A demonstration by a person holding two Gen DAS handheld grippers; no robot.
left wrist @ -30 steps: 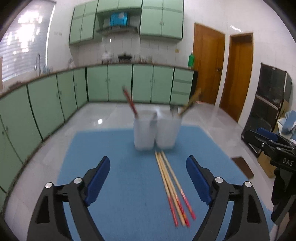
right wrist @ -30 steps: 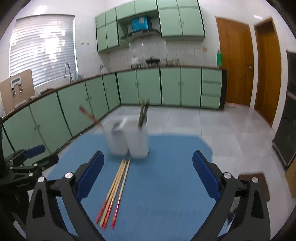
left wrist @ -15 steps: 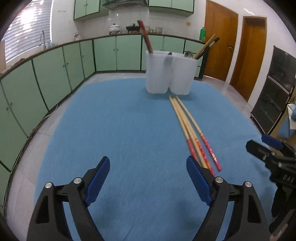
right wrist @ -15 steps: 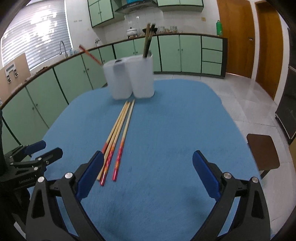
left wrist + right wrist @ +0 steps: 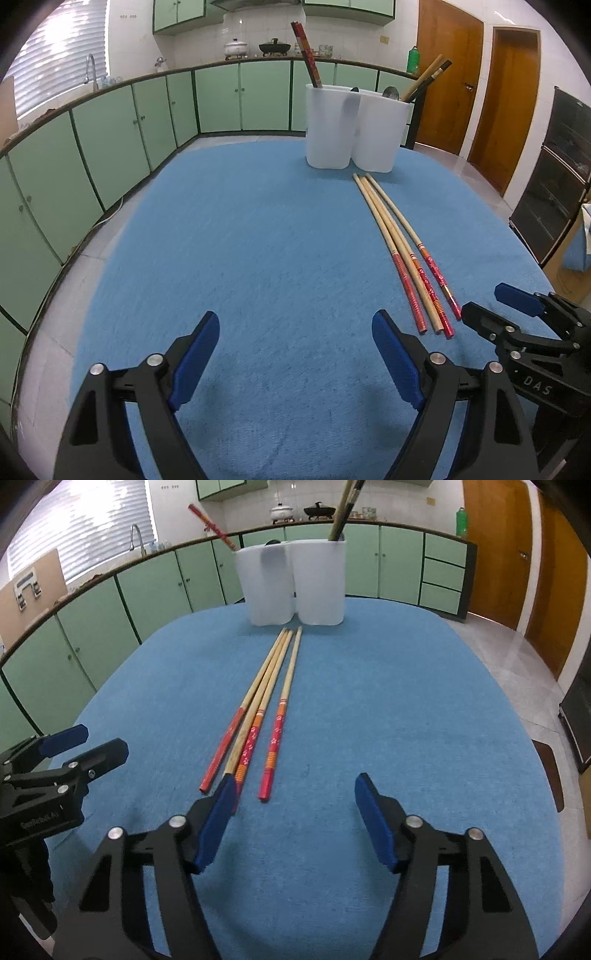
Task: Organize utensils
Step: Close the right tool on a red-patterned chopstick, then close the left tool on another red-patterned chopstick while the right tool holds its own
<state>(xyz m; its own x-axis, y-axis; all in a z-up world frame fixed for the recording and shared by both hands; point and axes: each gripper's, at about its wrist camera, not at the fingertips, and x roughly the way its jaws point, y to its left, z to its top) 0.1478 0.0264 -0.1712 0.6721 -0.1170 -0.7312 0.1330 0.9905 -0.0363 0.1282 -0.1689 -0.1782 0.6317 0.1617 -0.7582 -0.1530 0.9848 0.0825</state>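
Note:
Several long wooden chopsticks with red ends (image 5: 402, 247) (image 5: 258, 705) lie side by side on the blue tablecloth (image 5: 258, 240) (image 5: 388, 701). Behind them stand two white holder cups (image 5: 352, 129) (image 5: 291, 585) joined together, with red chopsticks (image 5: 306, 55) in the left one and brown chopsticks and spoons (image 5: 424, 79) in the right one. My left gripper (image 5: 295, 354) is open and empty, left of the red ends. My right gripper (image 5: 295, 819) is open and empty, low over the cloth just short of the red ends; its left fingertip (image 5: 221, 805) overlaps them.
The right gripper shows at the right edge of the left wrist view (image 5: 532, 332); the left gripper shows at the left edge of the right wrist view (image 5: 48, 771). Green kitchen cabinets (image 5: 110, 140) curve round behind the table. Wooden doors (image 5: 509, 103) are at the right.
Both grippers have come down low over the table and closer to the chopsticks' red ends. The right gripper has moved in so the chopsticks lie just ahead of its fingers. Both stay open.

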